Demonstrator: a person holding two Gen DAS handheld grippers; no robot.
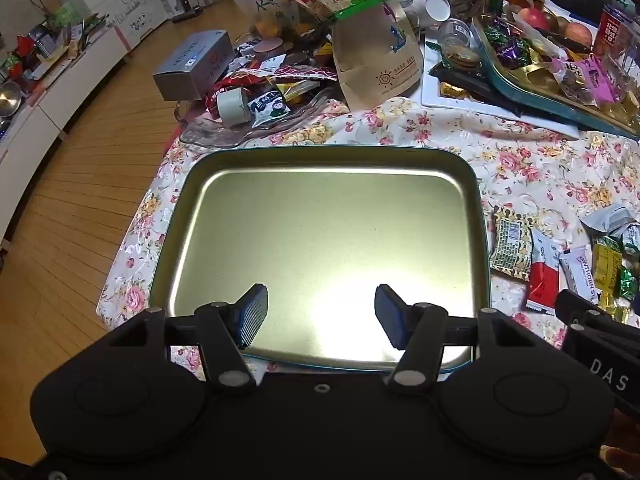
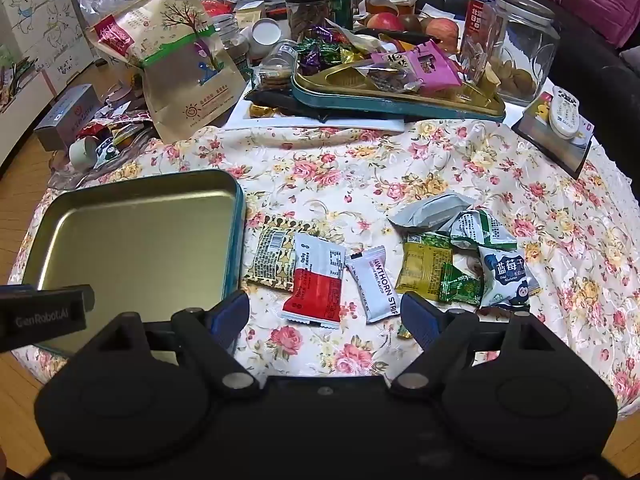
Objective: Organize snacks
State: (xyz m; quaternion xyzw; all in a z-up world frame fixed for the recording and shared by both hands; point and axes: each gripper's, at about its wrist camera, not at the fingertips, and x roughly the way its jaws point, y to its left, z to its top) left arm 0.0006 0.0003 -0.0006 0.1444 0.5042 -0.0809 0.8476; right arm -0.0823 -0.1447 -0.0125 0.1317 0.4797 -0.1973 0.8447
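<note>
An empty gold tin tray with a teal rim [image 1: 478,184] lies on the floral tablecloth; it also shows at the left of the right wrist view [image 2: 240,200]. My left gripper [image 1: 321,314] is open and empty, hovering over the tray's near half. My right gripper [image 2: 325,314] is open and empty, just in front of loose snacks: a red-and-white packet [image 2: 316,280], a white hawthorn strip [image 2: 374,284], a gold patterned packet [image 2: 270,254], a yellow packet [image 2: 424,268], a green candy [image 2: 460,286] and a blueberry packet [image 2: 506,276].
At the back, a teal tin [image 2: 400,104] heaped with candies rests on a white tray [image 2: 320,122]. A brown paper snack bag [image 2: 184,68], jars [image 2: 520,48], apples [image 2: 442,28], a grey box [image 2: 68,114] and a remote control [image 2: 564,114] crowd the table's far side. Wooden floor lies to the left.
</note>
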